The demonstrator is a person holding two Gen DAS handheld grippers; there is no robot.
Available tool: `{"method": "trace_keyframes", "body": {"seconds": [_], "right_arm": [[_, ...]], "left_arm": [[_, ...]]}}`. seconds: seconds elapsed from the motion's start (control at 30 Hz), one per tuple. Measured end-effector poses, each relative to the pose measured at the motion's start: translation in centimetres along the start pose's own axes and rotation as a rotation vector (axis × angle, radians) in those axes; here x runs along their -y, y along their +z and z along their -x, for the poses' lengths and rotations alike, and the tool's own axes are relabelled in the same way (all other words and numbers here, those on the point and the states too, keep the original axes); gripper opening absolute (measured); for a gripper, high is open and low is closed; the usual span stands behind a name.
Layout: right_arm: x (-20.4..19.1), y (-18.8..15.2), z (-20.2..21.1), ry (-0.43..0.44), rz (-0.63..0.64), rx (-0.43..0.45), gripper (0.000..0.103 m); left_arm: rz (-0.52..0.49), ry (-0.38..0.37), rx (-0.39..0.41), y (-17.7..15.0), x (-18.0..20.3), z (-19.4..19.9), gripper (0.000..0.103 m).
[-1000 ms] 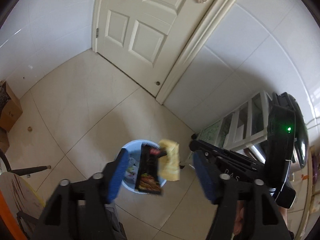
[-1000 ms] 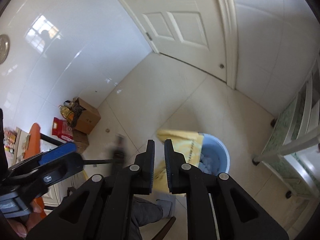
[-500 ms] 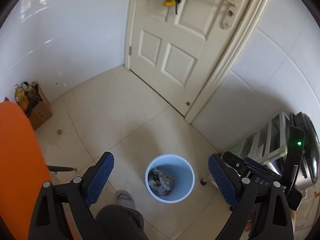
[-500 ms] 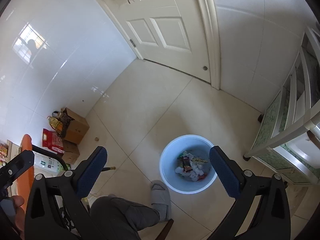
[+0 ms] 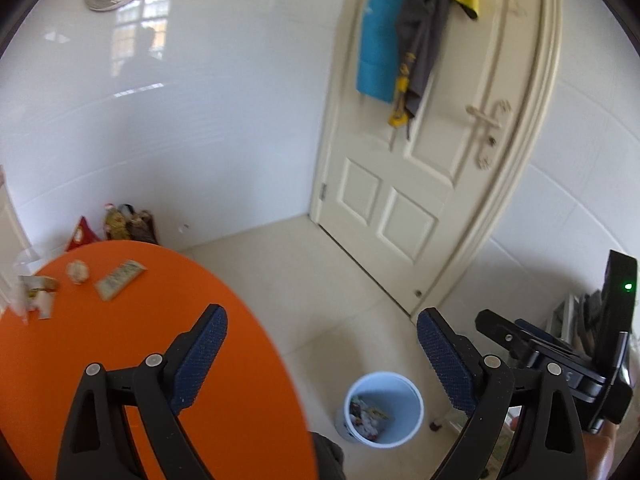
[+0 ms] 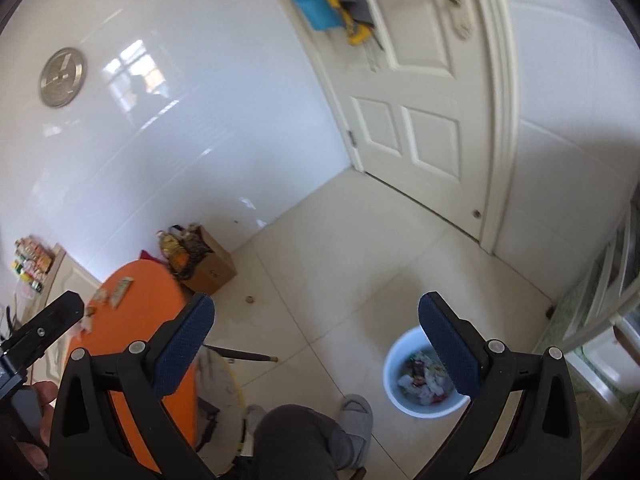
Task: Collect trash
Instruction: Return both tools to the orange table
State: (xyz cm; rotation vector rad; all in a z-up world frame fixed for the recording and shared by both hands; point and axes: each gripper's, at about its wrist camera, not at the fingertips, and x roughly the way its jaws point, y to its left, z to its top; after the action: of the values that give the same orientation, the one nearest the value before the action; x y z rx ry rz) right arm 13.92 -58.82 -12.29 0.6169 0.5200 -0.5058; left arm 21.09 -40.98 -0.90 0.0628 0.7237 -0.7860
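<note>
A light blue bin stands on the tiled floor with wrappers lying inside; the right wrist view shows the same bin below me. My left gripper is open and empty, high above the bin and the edge of the round orange table. At the table's far left lie several wrappers, among them a flat greenish one and a crumpled white one. My right gripper is open wide with nothing between its fingers. It also shows at the right of the left wrist view.
A cream door with cloths hung on it stands ahead. A cardboard box of bags sits by the white tiled wall. A white shelf unit is at the right. The person's knee and grey slipper are near the bin.
Both grippers opened and dropped a dark wrapper and a yellow one into the bin. Both have since risen and swung left, bringing the orange table into view.
</note>
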Motion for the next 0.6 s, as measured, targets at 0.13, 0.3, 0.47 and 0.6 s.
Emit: {"method": "trace_keyframes", "body": {"seconds": [0.13,0.3,0.47,0.6], "right_arm": [[-6.3,0.4,1.7,0.064,0.095,0.040,0.103],[-14.0,-0.1,3.4,0.150,0.202,0.087,0.103],[-20.6,-1.1,4.5,0.217,0.292,0.117,0.103],[-25.8,-2.6,5.3,0.267,0.364,0.136,0.103]], "left_arm": [[0.051,0.080,0.087,-1.6,-3.4,6.2,0.094],[0.108,0.169,0.172,-4.5,-6.6,13.4,0.094],[0.160,0.255,0.230,-7.5,-9.7,19.7,0.096],[0.187,0.327,0.276,-9.9,-10.8,23.6,0.097]]}}
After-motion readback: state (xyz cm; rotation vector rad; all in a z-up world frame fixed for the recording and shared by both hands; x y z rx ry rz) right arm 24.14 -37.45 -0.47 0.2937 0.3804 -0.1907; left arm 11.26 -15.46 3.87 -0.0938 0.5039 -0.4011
